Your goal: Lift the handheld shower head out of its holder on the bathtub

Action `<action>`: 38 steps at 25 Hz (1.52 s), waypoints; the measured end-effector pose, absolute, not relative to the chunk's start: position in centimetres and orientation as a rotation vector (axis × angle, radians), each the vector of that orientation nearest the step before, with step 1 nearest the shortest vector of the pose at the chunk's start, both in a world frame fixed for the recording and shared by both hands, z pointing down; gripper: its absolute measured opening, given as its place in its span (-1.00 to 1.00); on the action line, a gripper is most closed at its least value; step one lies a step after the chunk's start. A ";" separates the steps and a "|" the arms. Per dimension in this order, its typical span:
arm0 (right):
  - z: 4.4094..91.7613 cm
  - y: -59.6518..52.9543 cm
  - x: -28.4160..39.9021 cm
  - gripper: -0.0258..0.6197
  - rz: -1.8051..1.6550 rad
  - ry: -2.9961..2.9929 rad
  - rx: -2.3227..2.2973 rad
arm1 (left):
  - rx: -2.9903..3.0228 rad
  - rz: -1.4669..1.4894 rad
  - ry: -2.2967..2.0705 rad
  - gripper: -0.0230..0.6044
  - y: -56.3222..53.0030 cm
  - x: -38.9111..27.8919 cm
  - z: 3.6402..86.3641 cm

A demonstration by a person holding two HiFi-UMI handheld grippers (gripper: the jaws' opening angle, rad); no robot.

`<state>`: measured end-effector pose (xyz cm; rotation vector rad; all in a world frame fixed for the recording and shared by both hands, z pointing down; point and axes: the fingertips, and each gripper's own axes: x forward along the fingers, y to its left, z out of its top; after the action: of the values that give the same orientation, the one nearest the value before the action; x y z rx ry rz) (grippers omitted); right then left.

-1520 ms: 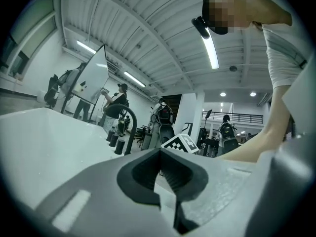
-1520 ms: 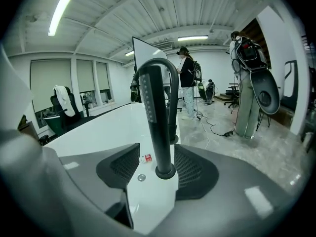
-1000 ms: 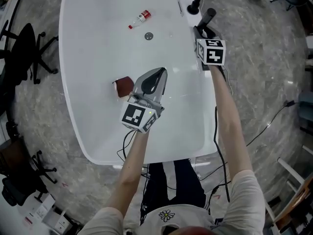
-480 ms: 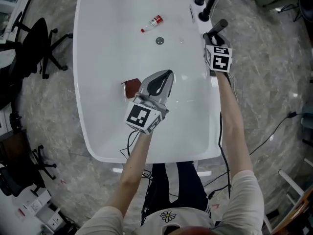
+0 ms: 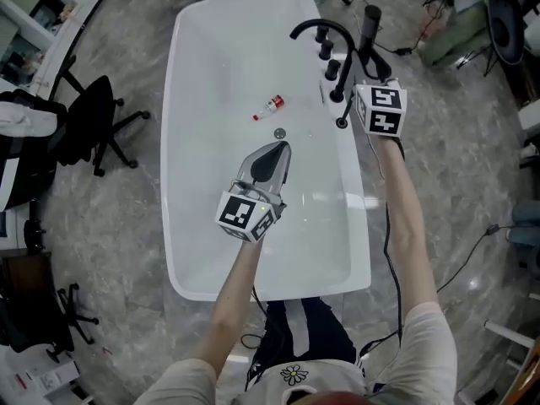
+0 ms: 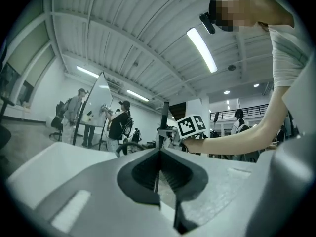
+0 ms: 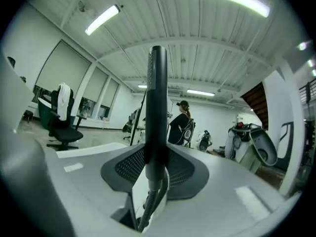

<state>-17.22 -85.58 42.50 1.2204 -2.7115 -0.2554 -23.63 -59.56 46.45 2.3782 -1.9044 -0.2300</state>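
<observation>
My right tongs (image 7: 156,168) pinch the shower head (image 7: 158,98); my left tongs (image 6: 158,168) are pressed together, empty. Risk: the smooth handle slips, or the hose (image 7: 147,204) snags.

No words or numbers can be read; the small bottle (image 5: 271,105) in the bathtub (image 5: 211,57) perhaps bears a label, illegibly small.

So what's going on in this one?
A person stands at the end of a white bathtub, a gripper in each hand. The right gripper has its jaws shut on the black shower head, held upright near the faucet, hose hanging below. The left gripper hovers over the tub, jaws together, empty. A small bottle lies inside.
</observation>
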 end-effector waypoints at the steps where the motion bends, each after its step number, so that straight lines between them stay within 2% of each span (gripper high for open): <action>1: 39.3 -84.9 -16.8 -0.47 -0.264 -2.729 1.246 | 2.391 -0.252 -1.923 -0.92 -59.5 -23.8 43.8; 6: 25.7 -79.1 -14.0 -0.47 -0.228 -2.831 1.383 | 2.411 -0.396 -2.043 -0.93 -57.9 -24.9 31.5; 15: 12.6 -68.1 -8.9 -0.47 -0.349 -2.913 1.471 | 2.551 -0.447 -2.016 -0.92 -53.0 -21.4 20.0; 20: 11.8 -61.8 -8.0 -0.47 -0.384 -2.935 1.399 | 2.589 -0.438 -1.990 -0.93 -50.3 -19.4 17.8; 28: 14.9 -52.2 -7.1 -0.47 -0.315 -2.991 1.270 | 2.576 -0.530 -1.795 -0.93 -45.7 -16.7 19.8; 38: 18.9 -44.8 -7.6 -0.47 -0.285 -3.023 1.172 | 2.518 -0.520 -1.889 -0.92 -41.6 -17.4 21.2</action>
<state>-7.64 -44.82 18.91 1.1724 -3.0225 -0.2850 -17.40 -41.62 21.17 2.5183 -1.8892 -0.5196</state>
